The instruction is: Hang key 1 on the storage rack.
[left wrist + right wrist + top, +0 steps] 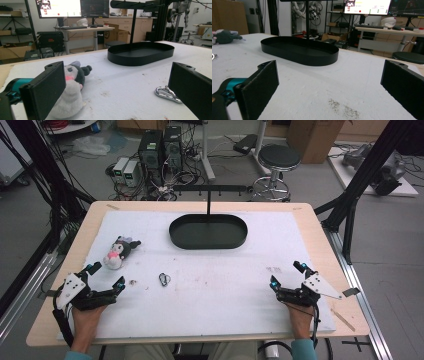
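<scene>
A small plush toy point(120, 252), black and white with a pink face, lies on the white mat at the left; the left gripper view has the plush toy point(72, 92) just behind the left jaw. A metal carabiner point(164, 279) lies near the mat's middle, and the carabiner point(167, 93) sits by the right jaw. A black oval tray point(208, 231) with an upright hanger stand point(208, 200) is at the back centre. My left gripper point(106, 276) rests open at the near left, empty. My right gripper point(286, 275) rests open at the near right, empty.
The white mat point(230, 270) covers most of the wooden table point(320, 227). Black frame posts point(360, 180) stand at the table's right and left sides. A stool point(278, 160) and computer boxes point(160, 150) stand on the floor beyond the far edge.
</scene>
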Action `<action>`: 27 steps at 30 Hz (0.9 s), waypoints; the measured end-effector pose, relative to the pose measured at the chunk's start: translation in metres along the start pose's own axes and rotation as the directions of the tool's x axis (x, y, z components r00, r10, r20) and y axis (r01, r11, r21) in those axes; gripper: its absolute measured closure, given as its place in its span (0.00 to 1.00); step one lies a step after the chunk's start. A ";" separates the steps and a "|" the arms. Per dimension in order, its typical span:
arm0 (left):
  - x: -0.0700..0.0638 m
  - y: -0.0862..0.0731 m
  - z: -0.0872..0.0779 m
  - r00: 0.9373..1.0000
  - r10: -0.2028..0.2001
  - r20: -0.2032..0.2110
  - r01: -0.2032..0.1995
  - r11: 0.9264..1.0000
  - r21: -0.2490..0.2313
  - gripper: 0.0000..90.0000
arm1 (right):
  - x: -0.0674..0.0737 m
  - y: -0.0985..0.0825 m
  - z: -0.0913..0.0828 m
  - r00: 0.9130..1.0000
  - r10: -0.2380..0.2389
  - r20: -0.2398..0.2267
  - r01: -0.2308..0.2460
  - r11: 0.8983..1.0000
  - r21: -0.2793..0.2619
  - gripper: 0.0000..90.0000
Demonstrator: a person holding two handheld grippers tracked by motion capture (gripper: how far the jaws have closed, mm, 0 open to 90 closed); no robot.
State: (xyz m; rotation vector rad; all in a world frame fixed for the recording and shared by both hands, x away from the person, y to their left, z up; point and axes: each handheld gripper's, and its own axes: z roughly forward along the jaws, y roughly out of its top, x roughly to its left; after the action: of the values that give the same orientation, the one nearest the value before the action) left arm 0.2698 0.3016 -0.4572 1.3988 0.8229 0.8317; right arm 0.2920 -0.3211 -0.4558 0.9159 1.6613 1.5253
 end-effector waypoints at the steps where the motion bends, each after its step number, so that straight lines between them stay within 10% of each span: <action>1: 0.000 0.000 0.000 1.000 -0.003 -0.001 0.003 1.000 -0.002 0.02 | -0.001 0.000 0.000 1.000 0.006 0.000 -0.006 1.000 0.002 0.01; 27: 0.007 0.005 -0.002 0.998 -0.038 -0.044 0.039 0.999 0.019 0.02 | 0.000 0.000 0.000 1.000 -0.011 0.001 0.011 1.000 -0.001 0.01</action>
State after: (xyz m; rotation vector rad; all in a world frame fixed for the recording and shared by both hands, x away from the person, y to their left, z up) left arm 0.2715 0.3082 -0.4526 1.3825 0.8907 0.8289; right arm 0.2921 -0.3209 -0.4557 0.9058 1.6619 1.5178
